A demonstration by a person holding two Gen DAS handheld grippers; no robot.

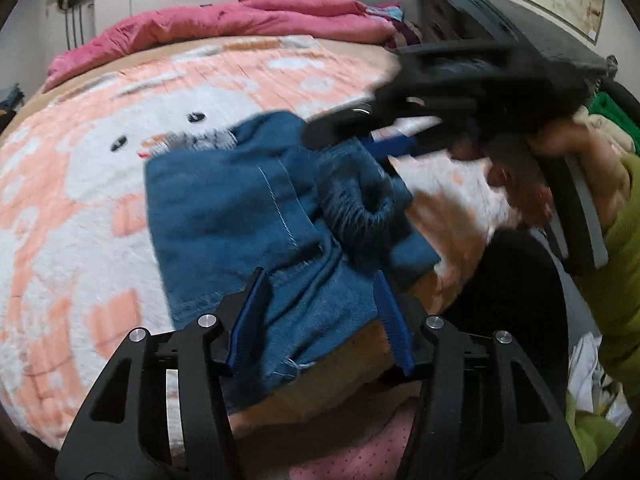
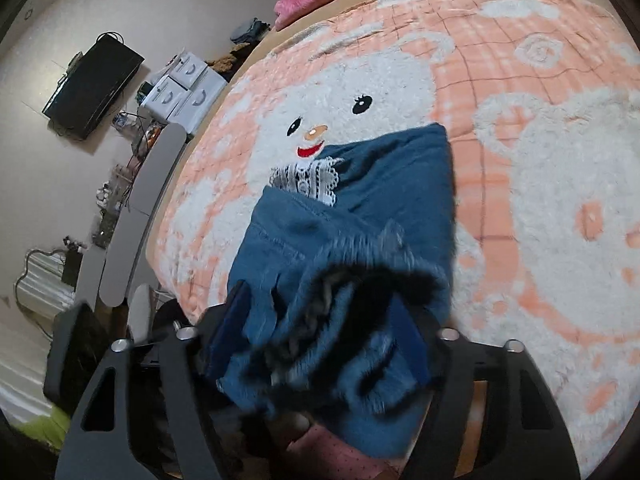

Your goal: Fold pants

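One pair of folded blue denim pants w/ white lace trim lies on peach-and-white plush blanket. Two grippers: left gripper jaws apart, straddling the near edge; right gripper jaws apart around the blurred waistband.

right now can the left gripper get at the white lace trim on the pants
Probably not directly. The left gripper sits open at the near edge of the blue pants, while the lace trim peeks out at the far side, so the whole folded bundle lies between; it would have to reach across.

A bed covered by a pink-and-white plush blanket carries folded blue pants and a crumpled pink quilt.
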